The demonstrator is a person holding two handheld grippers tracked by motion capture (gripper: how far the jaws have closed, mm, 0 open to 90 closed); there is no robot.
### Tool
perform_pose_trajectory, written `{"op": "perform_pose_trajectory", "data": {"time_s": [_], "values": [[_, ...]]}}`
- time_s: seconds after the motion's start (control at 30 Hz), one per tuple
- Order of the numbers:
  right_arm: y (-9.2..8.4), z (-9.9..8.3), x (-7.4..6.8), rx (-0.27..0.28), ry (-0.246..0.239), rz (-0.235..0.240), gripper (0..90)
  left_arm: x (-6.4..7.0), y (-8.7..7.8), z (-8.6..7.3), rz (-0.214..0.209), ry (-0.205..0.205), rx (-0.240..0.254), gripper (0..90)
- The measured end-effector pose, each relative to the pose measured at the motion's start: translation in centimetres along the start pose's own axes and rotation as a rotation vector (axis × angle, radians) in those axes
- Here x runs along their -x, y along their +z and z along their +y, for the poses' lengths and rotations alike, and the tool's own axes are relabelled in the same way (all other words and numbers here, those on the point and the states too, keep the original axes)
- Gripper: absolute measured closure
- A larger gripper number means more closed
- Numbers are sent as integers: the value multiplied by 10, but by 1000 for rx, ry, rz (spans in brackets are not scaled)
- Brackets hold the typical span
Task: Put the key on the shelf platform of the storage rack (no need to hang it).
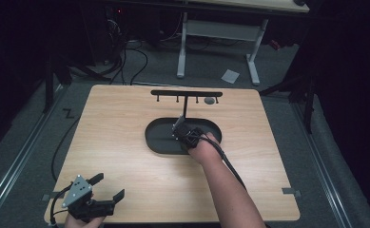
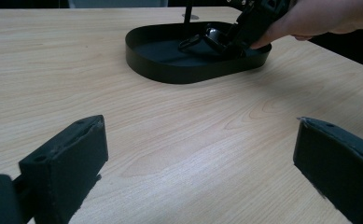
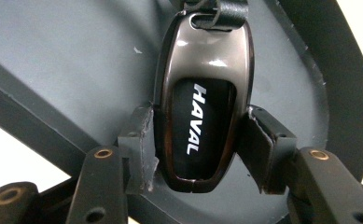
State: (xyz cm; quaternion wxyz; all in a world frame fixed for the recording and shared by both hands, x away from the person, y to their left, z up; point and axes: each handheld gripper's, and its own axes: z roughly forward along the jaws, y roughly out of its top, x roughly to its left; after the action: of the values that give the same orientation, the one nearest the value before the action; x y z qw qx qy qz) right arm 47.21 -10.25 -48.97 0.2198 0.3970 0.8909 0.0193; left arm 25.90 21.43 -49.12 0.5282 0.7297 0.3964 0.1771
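Gripping key fob (image 3: 202,116), right tongs (image 3: 198,154)

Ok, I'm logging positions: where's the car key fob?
The key fob sits clamped between the right gripper jaws, over the black oval tray at mid-table.

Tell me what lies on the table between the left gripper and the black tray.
Nothing: from the left gripper to the black tray there is only bare wooden table, as the high view and the left gripper view both show.
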Motion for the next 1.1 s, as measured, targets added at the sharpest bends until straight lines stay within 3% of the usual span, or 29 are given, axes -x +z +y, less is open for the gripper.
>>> {"op": "perform_pose_trajectory", "data": {"time_s": [0.2, 0.23, 0.37, 0.5, 0.83, 0.93, 1.03, 1.07, 1.1], "values": [[1, -4, 0, 7, 39, 10, 431, 0, -2, 0, 2, -1, 1, 38], [0, -5, 1, 15, 26, 3, 423, 0, -2, 0, 2, 1, 2, 38], [-18, -8, 6, 79, 46, 1, 414, 0, -2, 0, 4, 3, 1, 37], [-28, -15, 11, 110, 60, -5, 411, 0, -1, -1, 5, 4, -5, 38], [-43, -61, 9, 259, 81, -2, 431, 0, 1, -1, 8, 8, -13, 38], [-44, -76, 10, 282, 111, 14, 428, 2, 2, -2, 6, 12, -17, 38], [-44, -95, 10, 331, 127, 23, 425, 3, 3, -2, 4, 14, -20, 38], [-44, -110, 10, 371, 159, 36, 425, 4, 3, -2, 4, 16, -21, 38], [-44, -110, 10, 371, 159, 36, 425, 4, 3, -2, 2, 15, -20, 38]]}}
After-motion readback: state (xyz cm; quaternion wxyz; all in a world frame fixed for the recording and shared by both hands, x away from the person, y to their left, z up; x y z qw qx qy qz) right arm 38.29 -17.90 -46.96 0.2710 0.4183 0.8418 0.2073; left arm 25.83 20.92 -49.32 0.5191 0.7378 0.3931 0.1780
